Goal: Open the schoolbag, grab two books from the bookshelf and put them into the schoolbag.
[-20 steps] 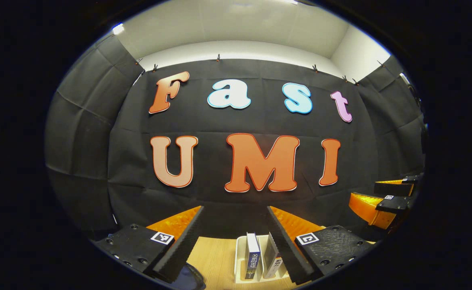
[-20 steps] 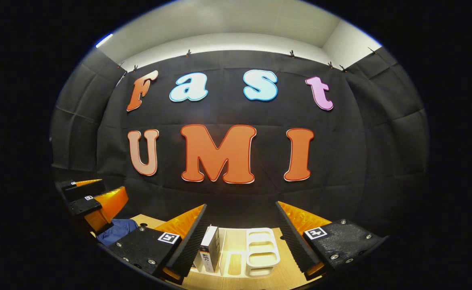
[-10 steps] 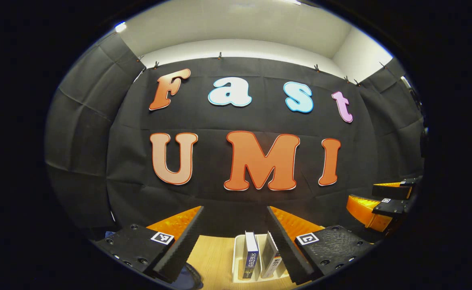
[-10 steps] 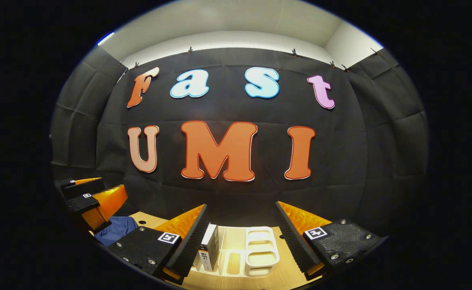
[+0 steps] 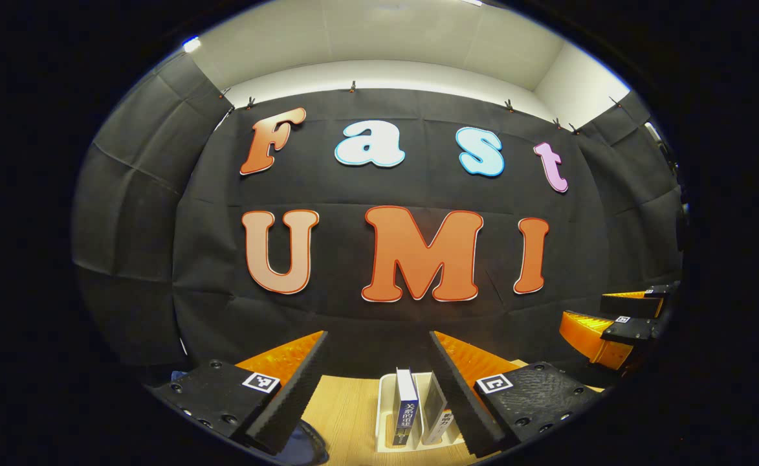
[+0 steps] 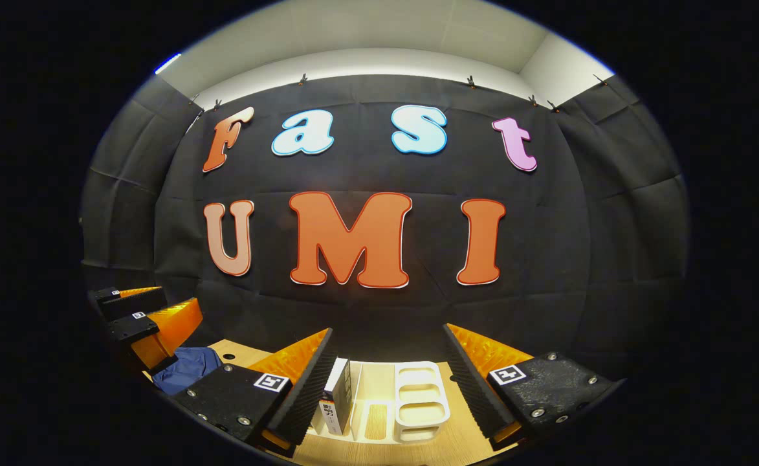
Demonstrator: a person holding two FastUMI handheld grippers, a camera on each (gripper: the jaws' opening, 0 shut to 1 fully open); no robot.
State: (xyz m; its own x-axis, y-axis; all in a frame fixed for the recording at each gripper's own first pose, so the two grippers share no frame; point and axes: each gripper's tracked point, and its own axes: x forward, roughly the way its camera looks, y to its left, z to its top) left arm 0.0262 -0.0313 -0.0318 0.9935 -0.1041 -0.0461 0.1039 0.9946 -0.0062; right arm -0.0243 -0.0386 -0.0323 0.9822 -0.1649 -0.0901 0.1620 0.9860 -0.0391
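Lighting's pretty uneven in both views: bright up top where the pale ceiling [image 5: 385, 32] glows, with a small hot light strip [image 5: 191, 44] blown out at the upper left, and another light streak [image 6: 167, 63] in the right gripper view. The black cloth wall [image 5: 159, 226] soaks up light, so the middle looks dim and flat. The wooden tabletop [image 6: 411, 446] catches warm light. Focus is decent in the centre, but the fisheye bends everything hard toward the edges, and things near the rim go soft and dark
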